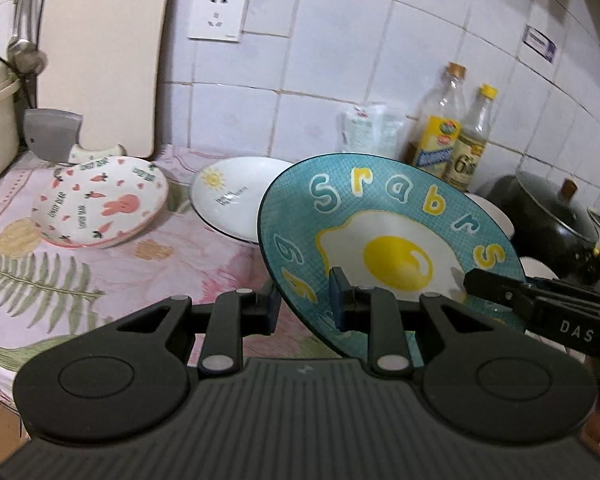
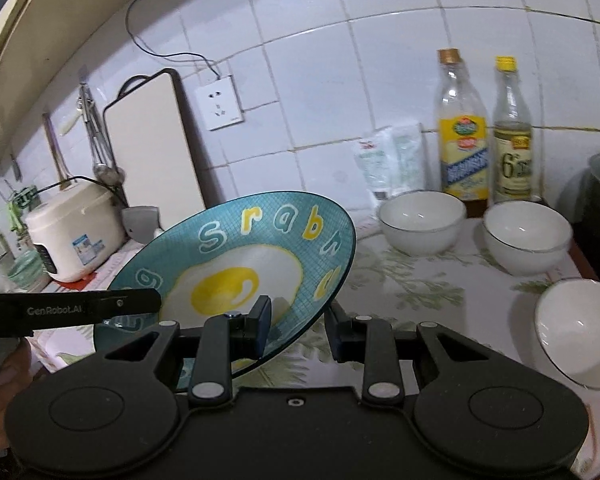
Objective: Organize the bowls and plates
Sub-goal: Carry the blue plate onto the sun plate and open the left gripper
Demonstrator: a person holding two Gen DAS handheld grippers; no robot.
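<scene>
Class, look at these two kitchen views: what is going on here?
A person holds a claw in each hand, and both grip one teal fried-egg plate, tilted above the counter. The left claw pinches one rim, the right claw another. A carrot-print plate and a white plate lie on the cloth; three white bowls wait nearby.

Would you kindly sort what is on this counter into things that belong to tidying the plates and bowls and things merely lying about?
Part of the job: blue egg plate, bunny plate, sun plate, three white bowls.

Lying about: rice cooker, cutting board, two bottles, black pot.
</scene>
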